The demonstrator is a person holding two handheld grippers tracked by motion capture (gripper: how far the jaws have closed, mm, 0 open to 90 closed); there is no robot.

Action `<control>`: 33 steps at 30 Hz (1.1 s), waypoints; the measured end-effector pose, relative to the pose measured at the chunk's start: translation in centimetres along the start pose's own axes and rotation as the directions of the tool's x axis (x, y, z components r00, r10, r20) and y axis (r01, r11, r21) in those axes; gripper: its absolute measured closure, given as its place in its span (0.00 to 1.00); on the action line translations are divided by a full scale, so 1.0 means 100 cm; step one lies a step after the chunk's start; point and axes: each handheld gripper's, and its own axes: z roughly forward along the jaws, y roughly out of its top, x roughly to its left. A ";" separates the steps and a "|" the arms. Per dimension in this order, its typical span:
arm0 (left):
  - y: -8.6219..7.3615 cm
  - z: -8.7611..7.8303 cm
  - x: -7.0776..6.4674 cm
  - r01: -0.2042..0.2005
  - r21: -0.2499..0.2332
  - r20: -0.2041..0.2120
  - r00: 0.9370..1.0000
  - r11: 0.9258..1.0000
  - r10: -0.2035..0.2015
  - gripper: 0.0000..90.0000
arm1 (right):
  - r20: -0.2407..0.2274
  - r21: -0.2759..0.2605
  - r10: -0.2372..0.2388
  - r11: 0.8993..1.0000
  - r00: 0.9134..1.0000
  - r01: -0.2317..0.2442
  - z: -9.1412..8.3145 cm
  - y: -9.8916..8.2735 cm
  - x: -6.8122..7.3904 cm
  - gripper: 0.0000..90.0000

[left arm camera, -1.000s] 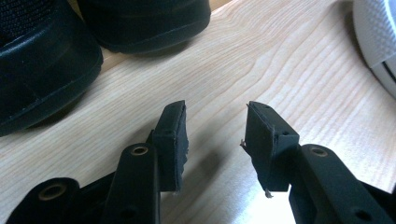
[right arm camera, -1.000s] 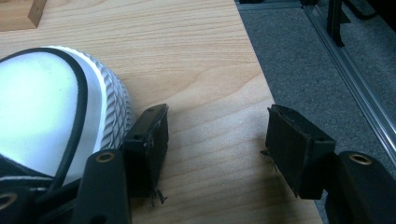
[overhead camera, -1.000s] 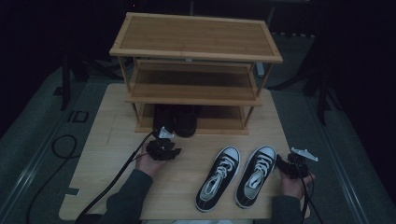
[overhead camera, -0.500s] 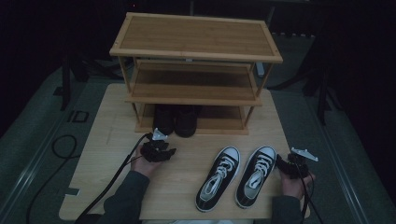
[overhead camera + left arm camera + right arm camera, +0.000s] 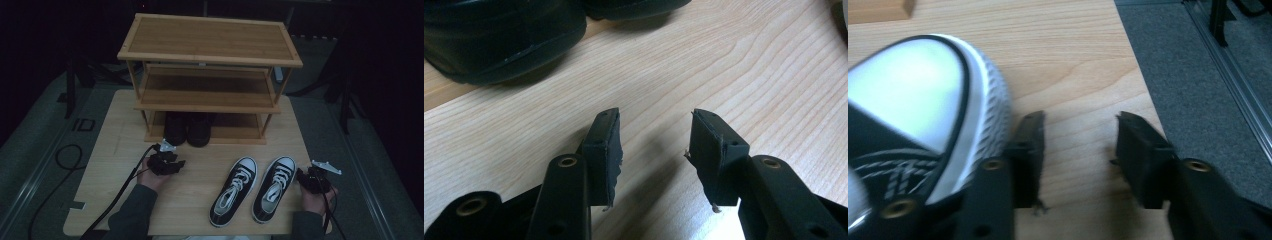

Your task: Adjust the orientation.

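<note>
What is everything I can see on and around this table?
Three-tier bamboo shoe rack: one, light brown, back of the board.
Black leather shoes: two, on the rack's bottom shelf, toes outward.
Black canvas sneakers with white toes and laces: two, side by side on the board, front right.
Pale wooden board: one, under everything.
Grey carpet: around the board.
Black cable: one, looping at left.
Left gripper: black, jaws open, near the black shoes.
Right gripper: black, jaws open, beside the right sneaker.

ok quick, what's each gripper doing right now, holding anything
Left gripper: open, holding nothing, over bare board near the black shoes.
Right gripper: open, holding nothing, beside the toe of the right sneaker.
</note>
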 end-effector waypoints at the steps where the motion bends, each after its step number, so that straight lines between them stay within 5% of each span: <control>1: -0.001 -0.001 0.001 0.004 0.000 0.000 1.000 1.000 -0.004 0.62 | -0.018 -0.004 -0.002 1.000 1.000 0.002 -0.002 0.000 0.001 0.80; 5: -0.003 -0.002 0.002 0.005 0.007 -0.004 1.000 1.000 -0.005 0.62 | -0.061 0.007 -0.025 1.000 0.998 0.025 -0.007 0.000 0.008 1.00; 20: -0.010 -0.009 0.003 0.020 0.016 -0.009 1.000 1.000 -0.020 0.62 | -0.112 0.043 -0.042 0.998 0.993 0.047 -0.032 -0.020 0.021 1.00; 33: -0.011 -0.010 0.004 0.025 0.020 -0.012 1.000 0.999 -0.024 0.62 | -0.128 0.045 -0.075 0.996 0.989 0.081 -0.018 -0.007 0.035 1.00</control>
